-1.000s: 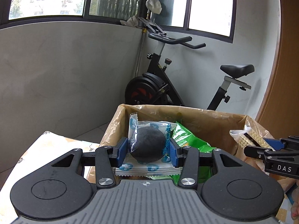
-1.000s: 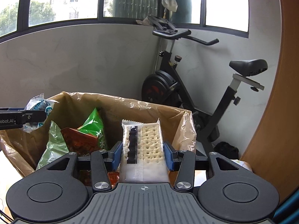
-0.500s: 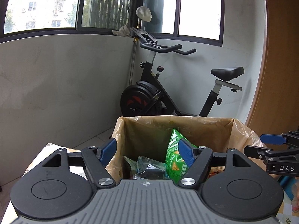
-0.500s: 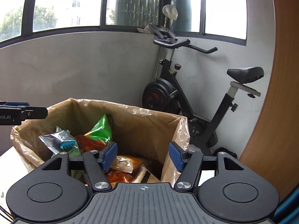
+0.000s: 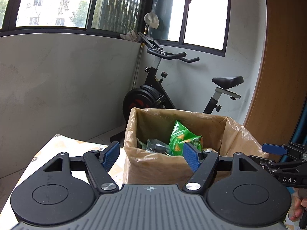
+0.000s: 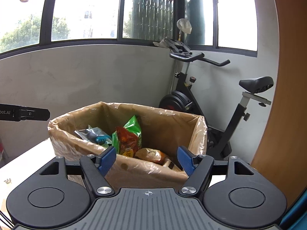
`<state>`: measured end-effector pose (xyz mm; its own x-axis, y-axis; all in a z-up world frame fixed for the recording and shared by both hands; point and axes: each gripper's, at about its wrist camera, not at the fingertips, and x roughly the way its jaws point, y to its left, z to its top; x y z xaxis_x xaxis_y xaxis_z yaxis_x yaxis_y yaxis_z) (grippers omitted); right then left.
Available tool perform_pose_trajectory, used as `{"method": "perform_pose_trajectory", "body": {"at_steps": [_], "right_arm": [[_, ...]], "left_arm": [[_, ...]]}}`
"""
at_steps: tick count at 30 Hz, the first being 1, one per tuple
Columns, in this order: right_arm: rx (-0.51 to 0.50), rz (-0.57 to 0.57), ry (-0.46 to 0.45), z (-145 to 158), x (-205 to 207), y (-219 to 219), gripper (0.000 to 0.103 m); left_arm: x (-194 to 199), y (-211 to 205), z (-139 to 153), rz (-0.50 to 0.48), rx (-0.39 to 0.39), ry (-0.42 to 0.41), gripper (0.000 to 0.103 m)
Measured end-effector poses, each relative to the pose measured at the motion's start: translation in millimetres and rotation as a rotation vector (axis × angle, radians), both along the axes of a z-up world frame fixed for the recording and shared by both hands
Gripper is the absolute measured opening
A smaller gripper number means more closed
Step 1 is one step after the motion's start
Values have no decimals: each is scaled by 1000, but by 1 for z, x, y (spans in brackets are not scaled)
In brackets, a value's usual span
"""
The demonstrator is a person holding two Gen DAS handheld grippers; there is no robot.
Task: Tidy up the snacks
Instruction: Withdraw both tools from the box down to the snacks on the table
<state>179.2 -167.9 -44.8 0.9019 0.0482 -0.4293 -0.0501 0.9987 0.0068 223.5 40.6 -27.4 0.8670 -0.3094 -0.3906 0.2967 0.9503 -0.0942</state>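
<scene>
Overexposed window daylight, sharp, fisheye-curved edges.

The left gripper hangs with jaws apart and empty, just short of the box. Inside the box lie a green packet and a clear wrapper. Right of the box, the right gripper juts in. Behind the box stands a bike.

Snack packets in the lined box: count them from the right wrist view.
4 visible in the box: clear packet left, green bag behind red bag, tan packet right. More may be hidden.
</scene>
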Motion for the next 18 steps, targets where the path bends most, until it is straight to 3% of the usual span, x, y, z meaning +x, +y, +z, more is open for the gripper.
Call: {"method": "perform_pose_trajectory", "body": {"at_steps": [8,18], "right_arm": [[-12,29,10,-21,-18,16,67],[25,-11,39,-49,-16,13,67]], "left_arm": [[-15,10,-25,-8,27,31,75],[-13,17,-47,7,31,72,75]]}}
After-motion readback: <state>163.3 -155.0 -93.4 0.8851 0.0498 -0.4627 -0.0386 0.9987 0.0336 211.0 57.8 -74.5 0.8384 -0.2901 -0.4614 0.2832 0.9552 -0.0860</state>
